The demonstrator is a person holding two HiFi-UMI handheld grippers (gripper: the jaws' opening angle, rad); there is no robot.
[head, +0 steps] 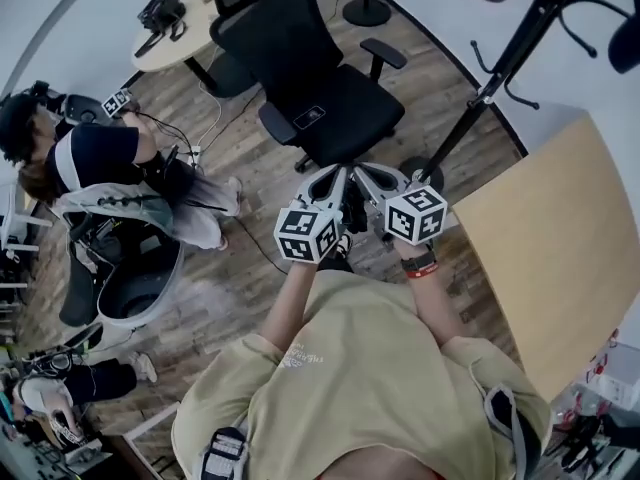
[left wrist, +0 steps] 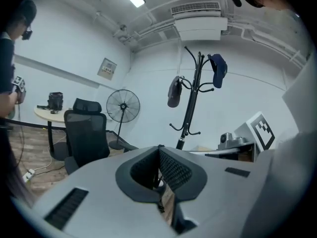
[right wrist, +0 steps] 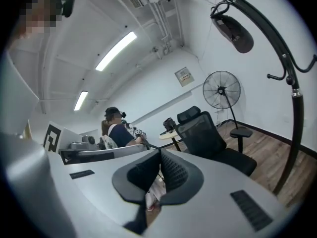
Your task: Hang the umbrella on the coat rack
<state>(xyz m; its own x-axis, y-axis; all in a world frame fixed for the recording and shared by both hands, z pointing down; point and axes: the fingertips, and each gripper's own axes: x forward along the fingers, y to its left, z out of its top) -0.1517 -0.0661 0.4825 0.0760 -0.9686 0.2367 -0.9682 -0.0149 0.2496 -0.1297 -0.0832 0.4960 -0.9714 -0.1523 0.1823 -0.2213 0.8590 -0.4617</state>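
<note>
The wood floor (head: 250,268) runs under everything. A pale table (head: 560,248) stands just beside the coat rack (left wrist: 190,105), on its right in the head view, with its far corner cut off by the edge. A black office chair (head: 320,78) stands near the coat rack on the other side. Farther from it on that side sit a round table (head: 175,38) and a seated person (head: 110,158), who is partly cut off.

In the head view the coat rack's top runs out of frame. In the left gripper view its foot is hidden behind the gripper's body. A fan (left wrist: 123,105) stands near the rack, beyond the chair.

The left gripper (left wrist: 159,148) and the right gripper (right wrist: 159,152) are held side by side, low in front of the rack and apart from it. Each one's jaws are pressed together at the tips with nothing between them.

The umbrella (left wrist: 174,91), folded and grey, hangs from a hook on the rack's left in the left gripper view, high up the pole. A dark blue thing (left wrist: 218,69) hangs from a hook on the opposite side, slightly higher. It is too small to tell what it is. In the right gripper view only one hanging item shows, and the rack's upper arms are cut off.
</note>
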